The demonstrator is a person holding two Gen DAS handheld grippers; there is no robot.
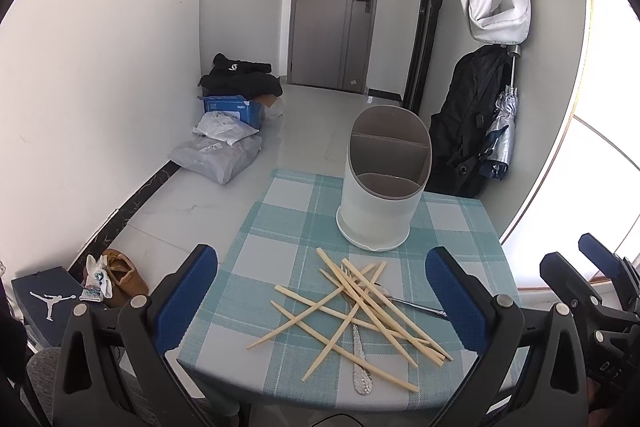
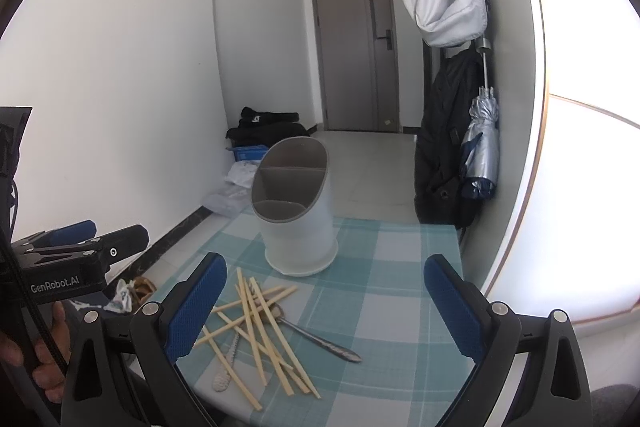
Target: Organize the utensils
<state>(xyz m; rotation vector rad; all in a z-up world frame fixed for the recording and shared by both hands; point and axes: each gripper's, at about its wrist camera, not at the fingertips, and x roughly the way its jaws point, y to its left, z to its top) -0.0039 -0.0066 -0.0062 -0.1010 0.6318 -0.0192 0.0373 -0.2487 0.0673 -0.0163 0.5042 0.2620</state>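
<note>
Two grippers hover above the near edge of a small table covered with a blue-and-white checked cloth. The left gripper has its blue-padded fingers spread wide and grips nothing; the right gripper is likewise wide open and empty, its pads framing the table from the right. In the left wrist view the right gripper also shows at the lower right edge; in the right wrist view the left gripper shows at the left, labelled "GenRobot.AI". A loose heap of pale wooden chopsticks lies crisscrossed on the near part of the cloth, between the left gripper's fingers as seen from its camera. Under and among them lie two metal utensils: one with a textured handle pointing toward the near edge, another angled to the right. Behind the heap, just apart from it, stands a white holder, upright, with a slanted oval opening and grey inner dividers; the visible compartments hold nothing. Beyond the table are a door, bags on the floor, and a backpack by the wall.
</note>
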